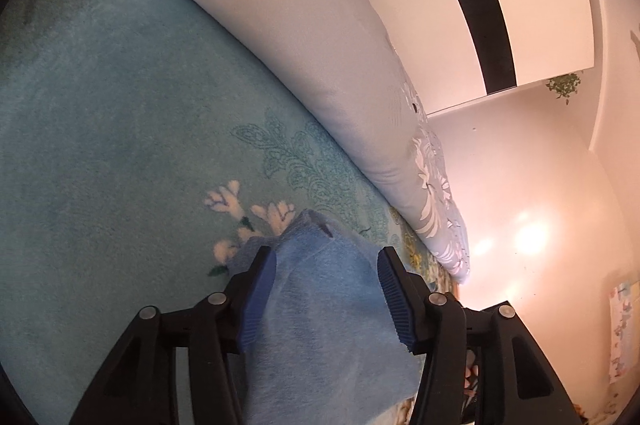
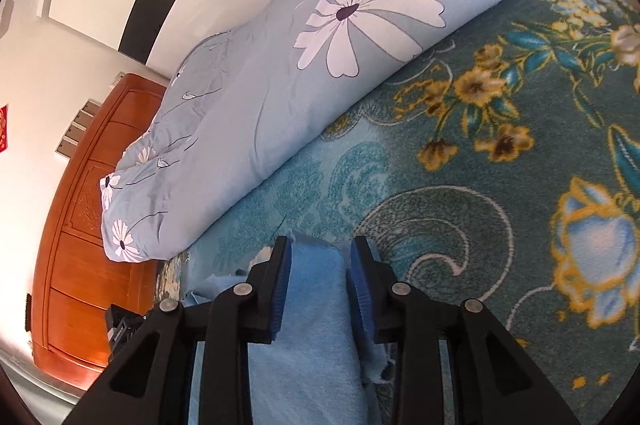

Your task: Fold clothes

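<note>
left gripper (image 1: 327,265): jaws spread wide, blue ribbed pads on either side of a fold of cloth; the cloth lies between them, and neither pad is seen pressing it. no grip is evident.
right gripper (image 2: 320,257): jaws partly closed, narrower than the left pair; the cloth fills the gap between both pads and touches them. whether it is firmly clamped cannot be told.
blue garment (image 1: 320,305): light blue, soft weave, lying on the bed cover near the lower edge of both views. in the left wrist view a corner of it runs forward past the pads and shows a small dark slit near the tip. in the right wrist view (image 2: 312,325) it forms a thick rolled or folded band between the pads, with loose edges showing at either side lower down.
bed cover (image 1: 120,105): teal plush with a floral pattern, pale flowers near the left gripper, yellow and blue flowers near the right gripper (image 2: 480,145). it carries the garment.
rolled quilt (image 2: 280,65): grey-blue with large white daisies, lying along the far side of the bed cover, apart from the garment.
wardrobe (image 1: 460,25): glossy white doors with a black stripe, behind the quilt.
wooden cabinet (image 2: 80,245): orange-brown, panelled, at the left of the right wrist view.
</note>
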`<action>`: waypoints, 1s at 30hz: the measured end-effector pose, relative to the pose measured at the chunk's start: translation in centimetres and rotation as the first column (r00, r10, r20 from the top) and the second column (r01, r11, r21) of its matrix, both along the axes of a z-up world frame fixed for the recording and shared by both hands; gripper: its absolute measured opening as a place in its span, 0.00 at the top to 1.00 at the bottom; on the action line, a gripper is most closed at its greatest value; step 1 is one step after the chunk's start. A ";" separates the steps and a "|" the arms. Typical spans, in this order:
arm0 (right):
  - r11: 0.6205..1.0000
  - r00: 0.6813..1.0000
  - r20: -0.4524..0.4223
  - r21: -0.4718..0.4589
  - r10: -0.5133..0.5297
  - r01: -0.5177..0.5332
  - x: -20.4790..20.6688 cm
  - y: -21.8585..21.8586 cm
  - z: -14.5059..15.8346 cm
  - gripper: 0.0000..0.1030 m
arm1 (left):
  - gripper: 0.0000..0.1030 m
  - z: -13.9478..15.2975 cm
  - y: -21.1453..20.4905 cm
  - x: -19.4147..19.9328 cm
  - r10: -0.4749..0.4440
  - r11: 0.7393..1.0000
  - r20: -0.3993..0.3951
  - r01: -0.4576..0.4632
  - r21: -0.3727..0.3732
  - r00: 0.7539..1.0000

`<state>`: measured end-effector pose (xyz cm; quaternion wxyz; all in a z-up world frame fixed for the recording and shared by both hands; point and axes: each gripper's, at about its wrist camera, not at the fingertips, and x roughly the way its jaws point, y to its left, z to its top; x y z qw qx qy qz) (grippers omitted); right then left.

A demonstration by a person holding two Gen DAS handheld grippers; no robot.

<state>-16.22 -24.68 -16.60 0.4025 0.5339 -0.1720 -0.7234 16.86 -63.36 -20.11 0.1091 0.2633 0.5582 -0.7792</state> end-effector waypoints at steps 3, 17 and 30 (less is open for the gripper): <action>0.997 0.998 0.005 0.029 0.066 -0.067 1.6 1.3 -1.1 0.61 | 0.42 -0.5 1.0 1.3 -0.052 0.998 0.058 0.054 -0.027 0.997; 0.980 0.977 0.082 -0.001 0.196 -0.197 6.2 1.4 -5.6 0.51 | 0.40 -2.7 6.8 1.6 -0.215 0.975 0.129 0.220 -0.028 0.968; 0.987 0.983 0.103 -0.059 0.155 -0.149 7.3 1.6 -5.6 0.82 | 0.75 -3.2 7.4 2.8 -0.160 0.987 0.102 0.161 -0.004 0.982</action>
